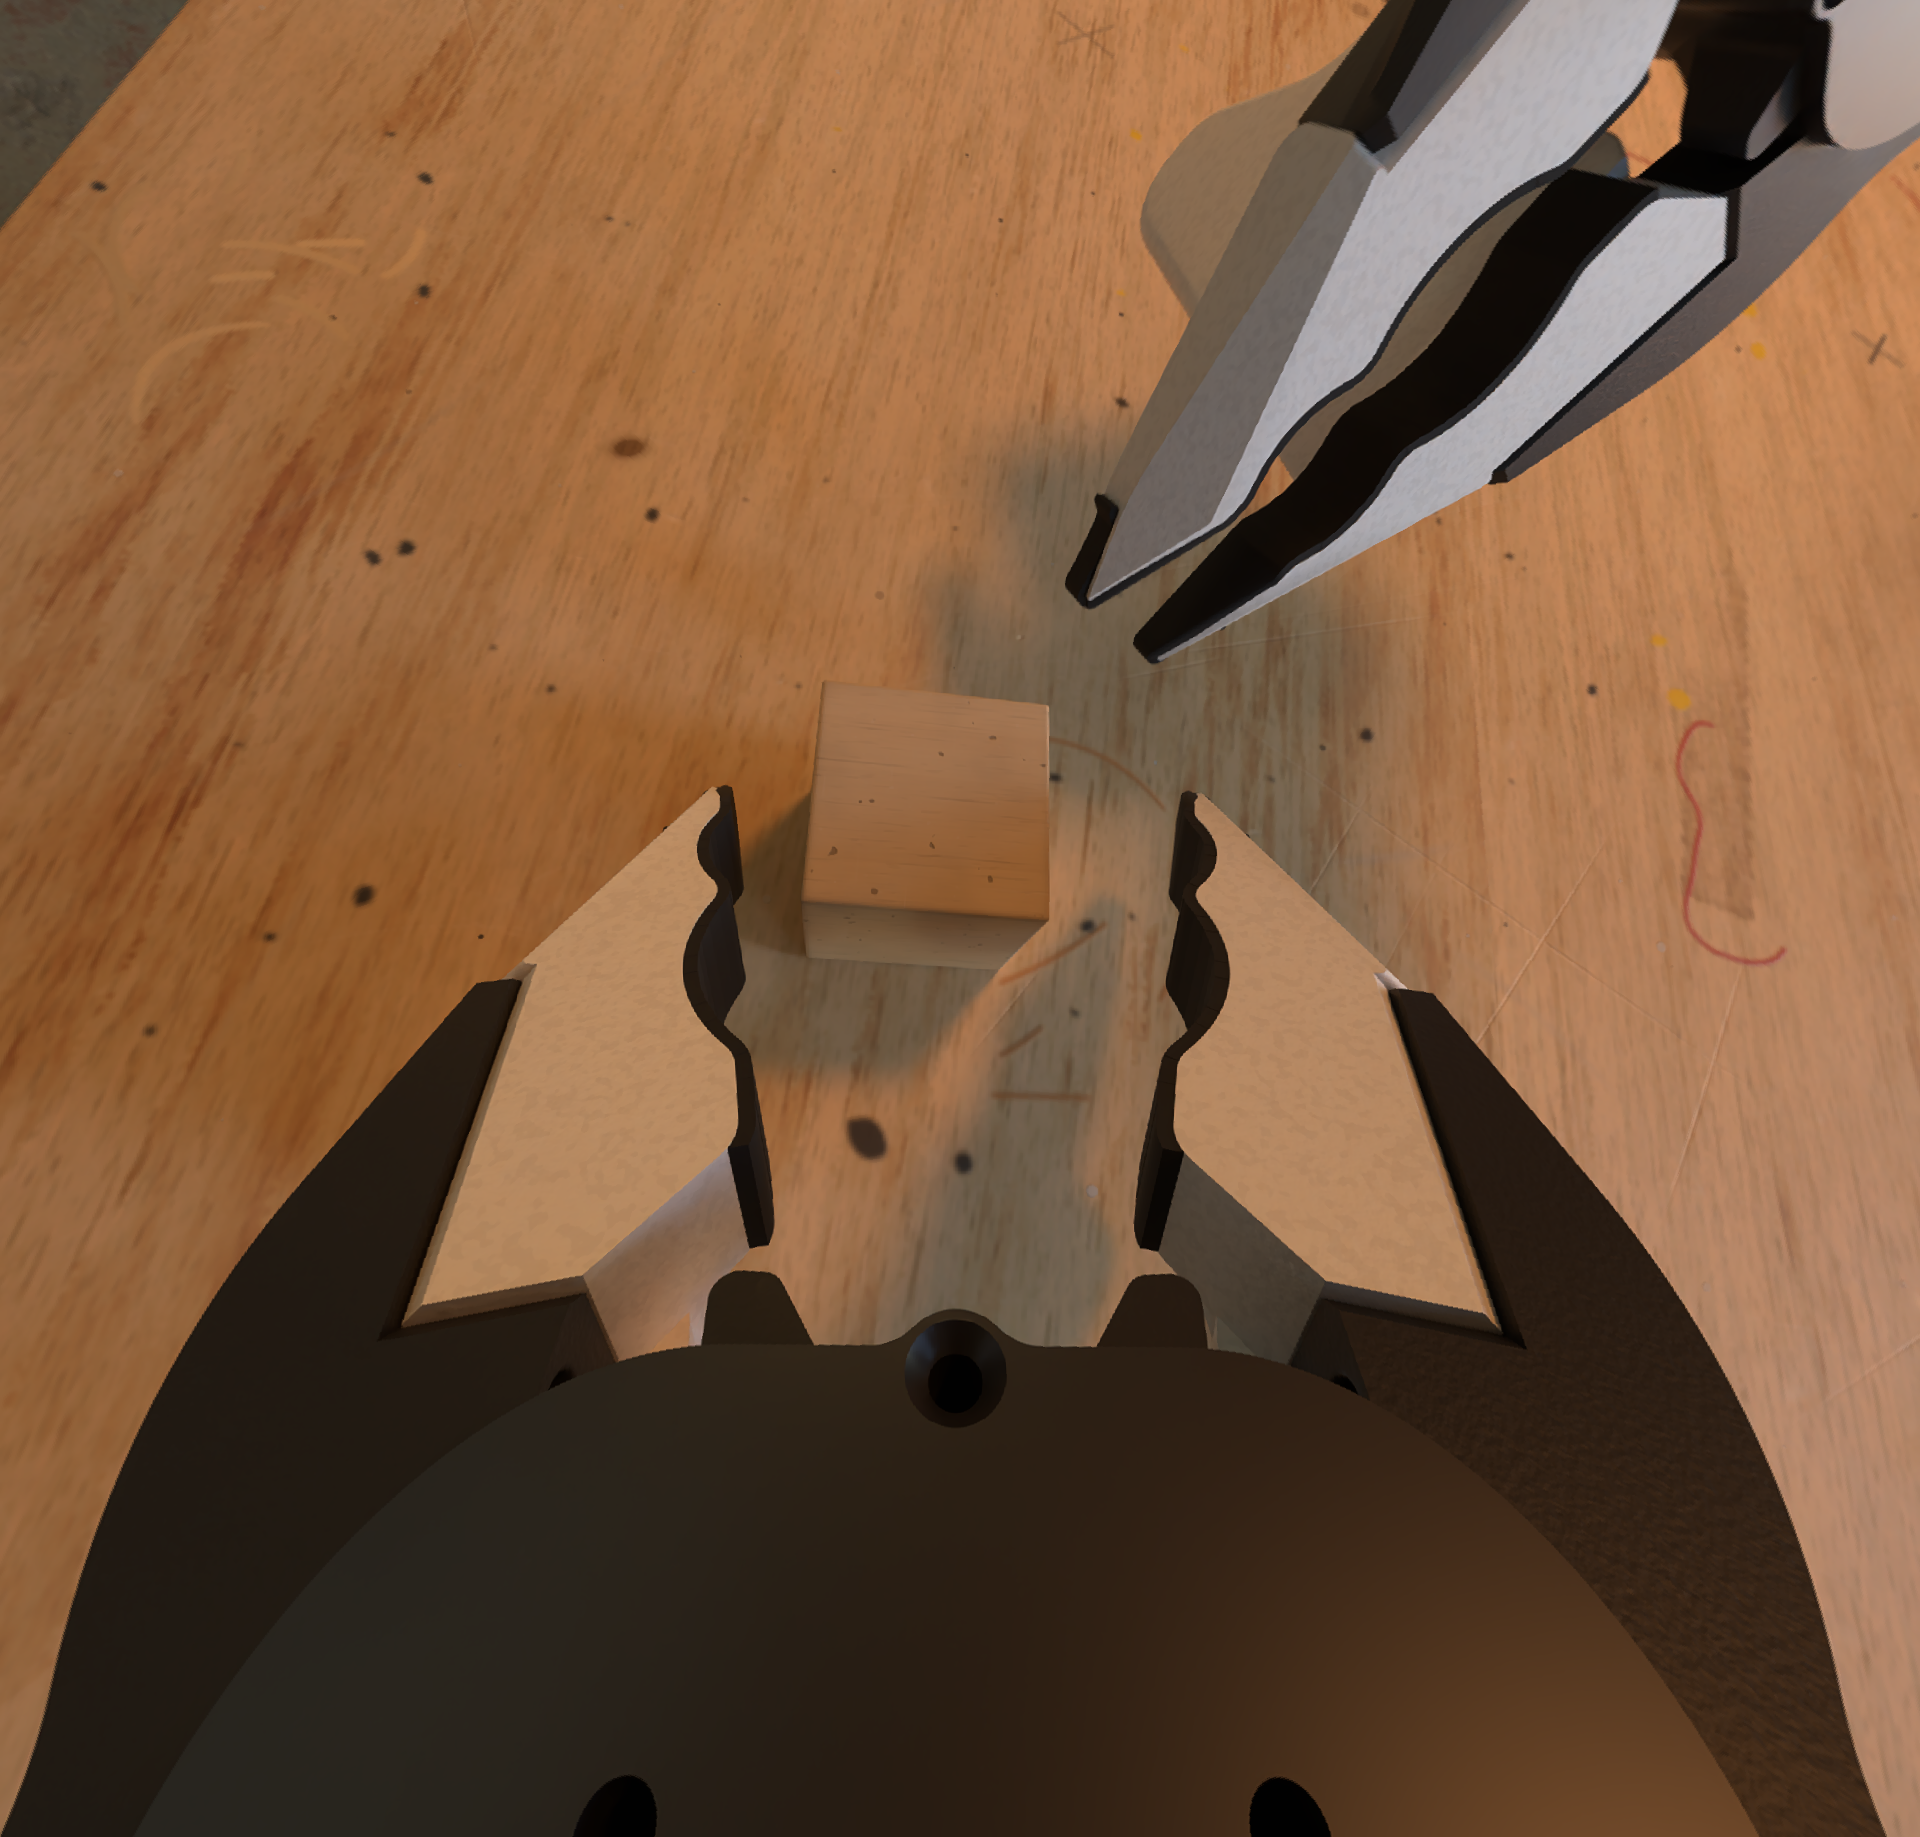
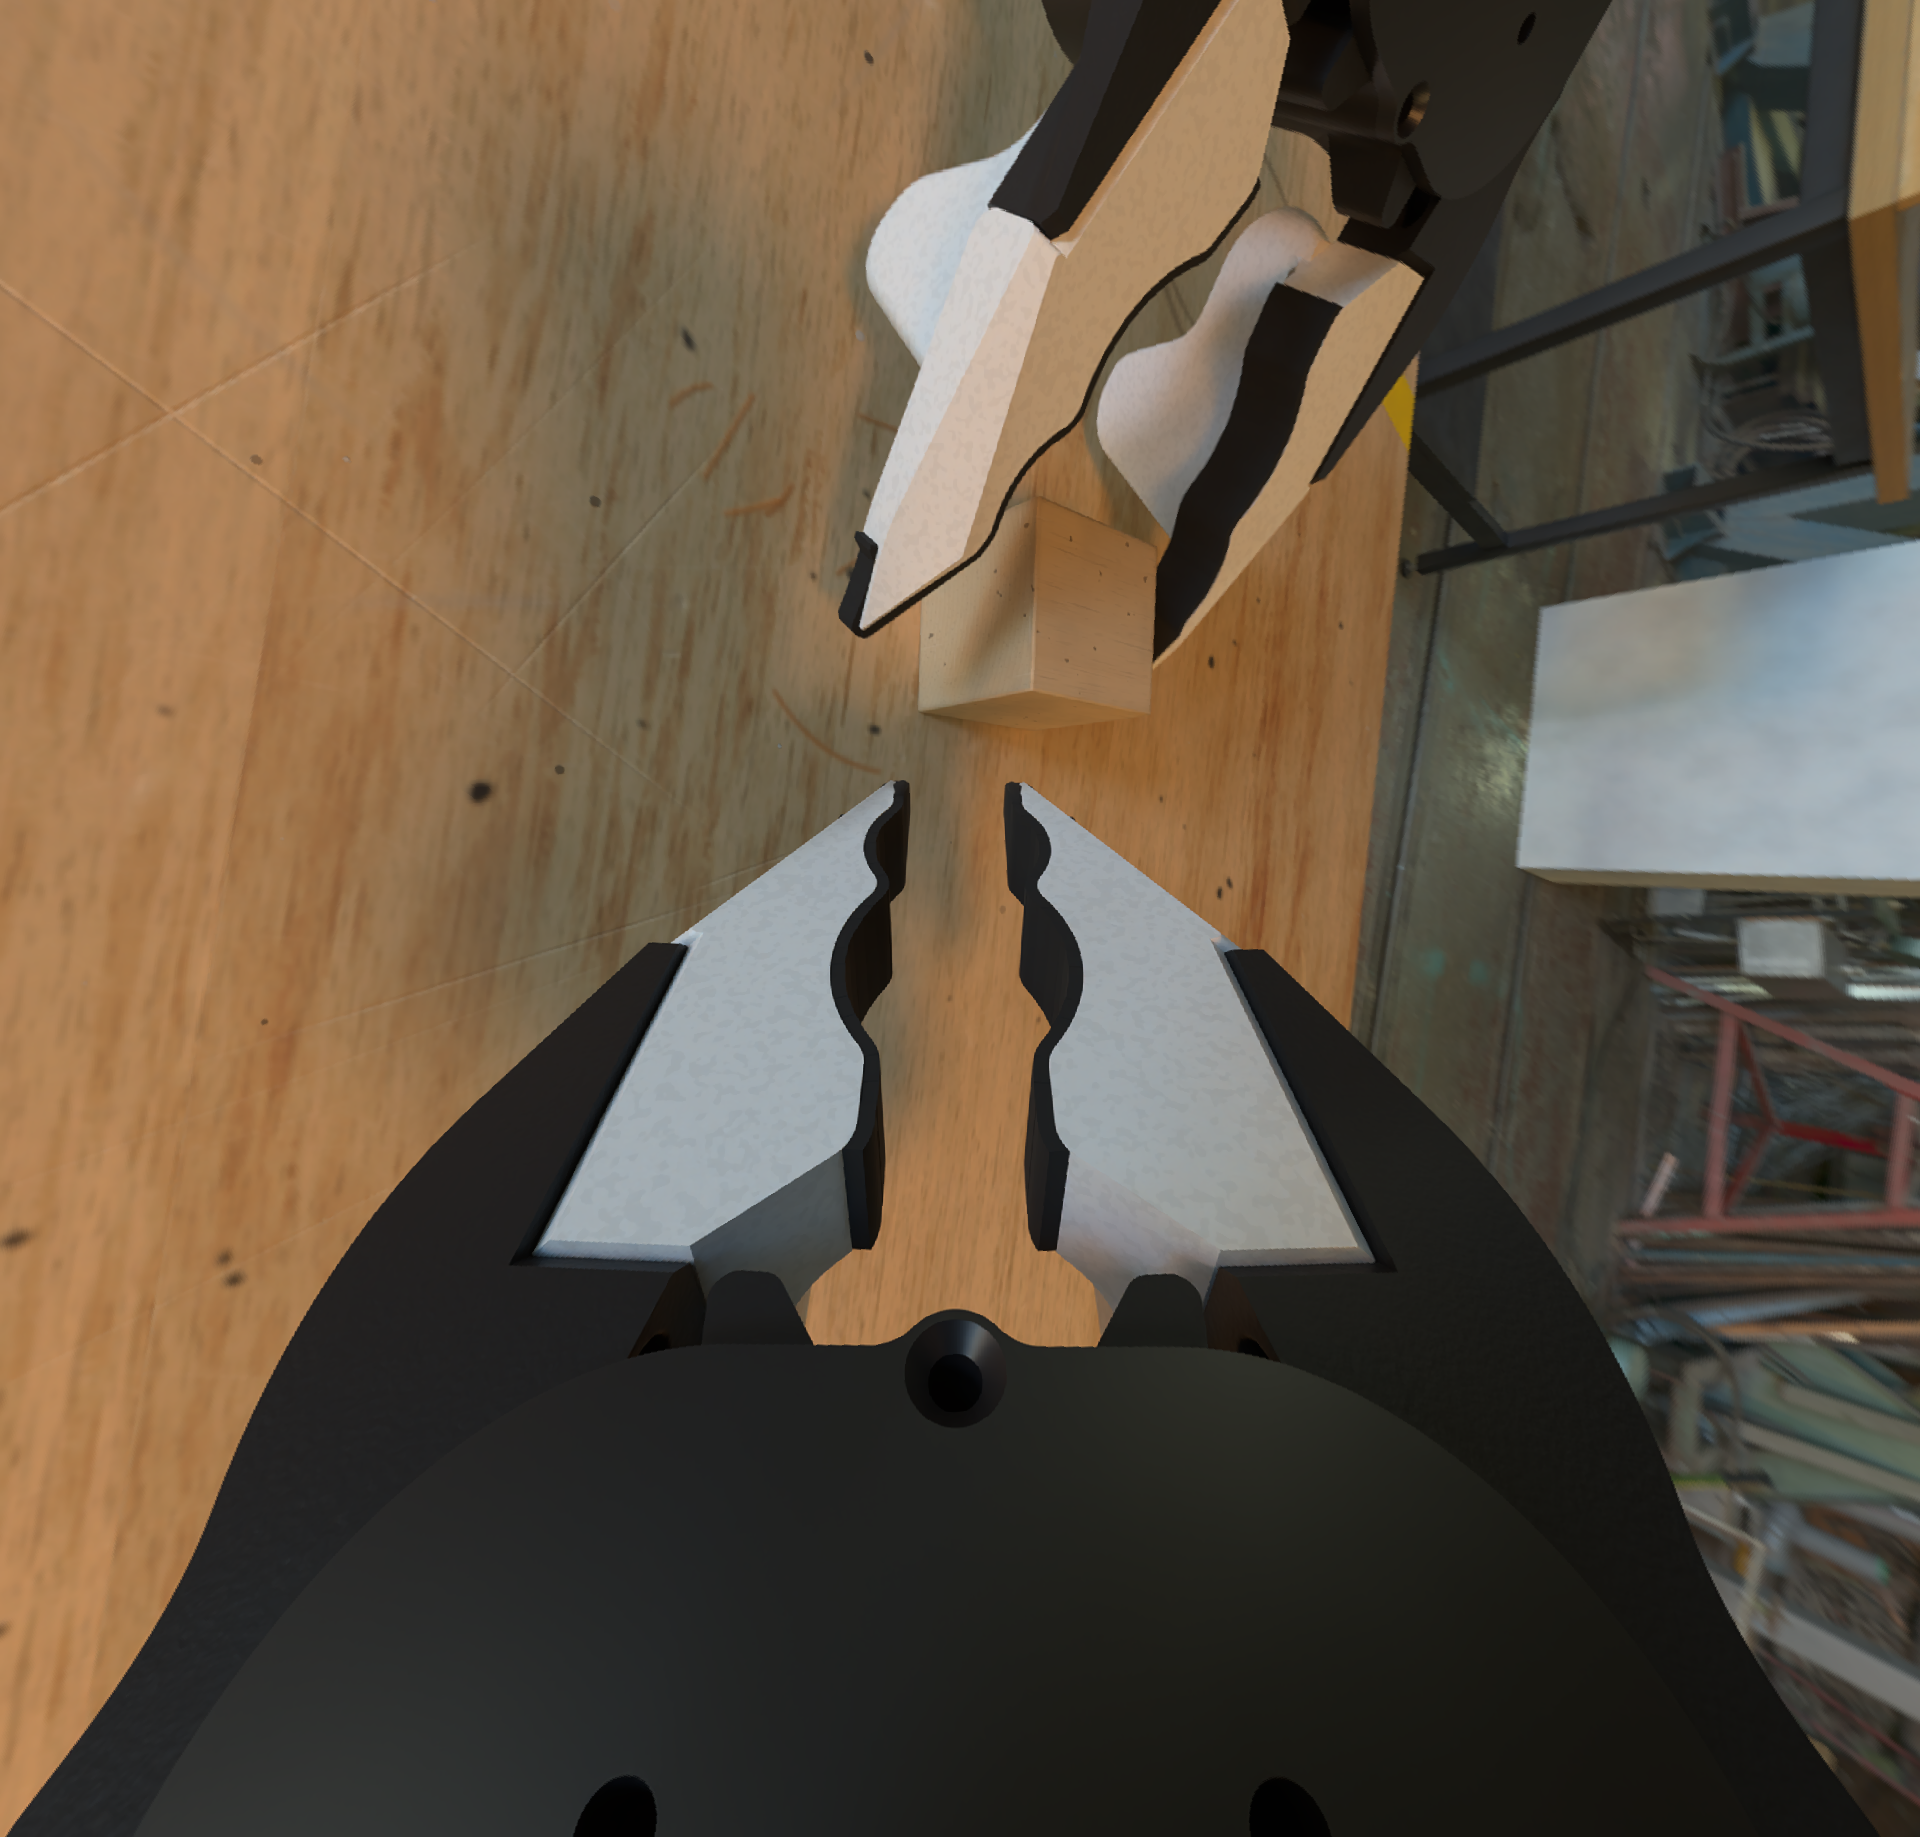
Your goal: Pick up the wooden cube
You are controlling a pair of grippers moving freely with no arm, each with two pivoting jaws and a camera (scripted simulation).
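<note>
The wooden cube (image 1: 928,811) sits on the wooden table (image 1: 416,540). My left gripper (image 1: 958,800) is open wide, with a fingertip on each side of the cube and gaps to both; the cube is just inside the tips. In the right wrist view the cube (image 2: 1081,613) lies between the left gripper's fingers (image 2: 1010,639), and the far fingertip is hidden behind it. My right gripper (image 2: 956,790) is empty, its jaws a narrow gap apart, and points at the cube from a short distance. It also shows in the left wrist view (image 1: 1117,615), above and right of the cube.
The table top is scuffed with dark specks and red scribbles (image 1: 1714,852). Its edge (image 2: 1382,748) runs close behind the cube in the right wrist view. Beyond the edge are a white slab (image 2: 1714,717) and metal frames (image 2: 1766,1164). Grey floor (image 1: 62,21) shows past the far left corner.
</note>
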